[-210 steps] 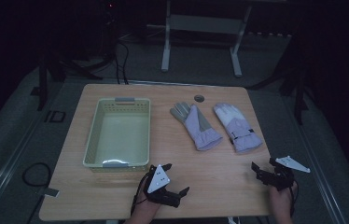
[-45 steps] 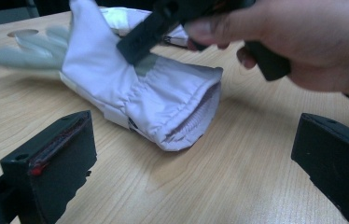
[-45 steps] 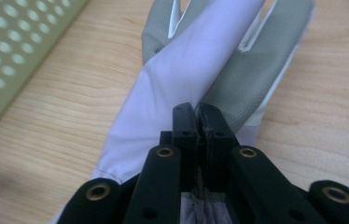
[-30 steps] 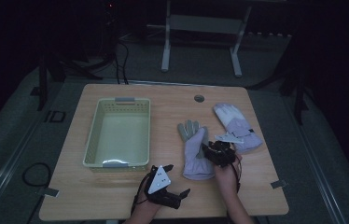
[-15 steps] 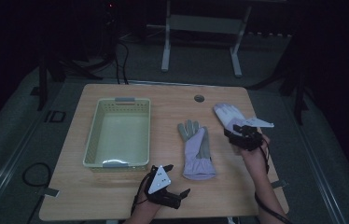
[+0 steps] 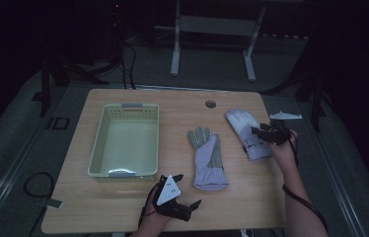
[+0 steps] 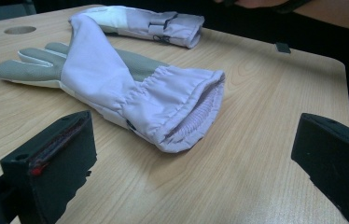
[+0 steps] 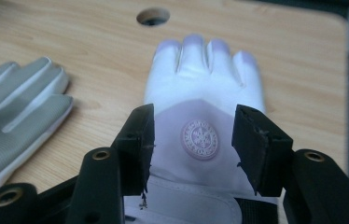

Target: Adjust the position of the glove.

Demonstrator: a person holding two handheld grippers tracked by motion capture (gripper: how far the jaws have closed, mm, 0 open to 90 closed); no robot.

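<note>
Two pale lilac work gloves lie on the wooden table. The middle glove lies palm up with its grey fingers pointing away, and its cuff gapes toward my left gripper. My left gripper rests at the front edge, open and empty. The right glove lies back up, showing a round badge. My right gripper hovers over its cuff end; its jaws have just been opening and stand open above the badge, pressing on nothing.
A light green plastic basket stands empty on the left half of the table. A round cable hole sits near the far edge, beyond the gloves. A dark floor and a metal stand lie behind the table.
My right gripper has moved from the middle glove to the right and away, over the right glove, with its jaws wider. The middle glove stays where it lay. The left gripper has not moved.
</note>
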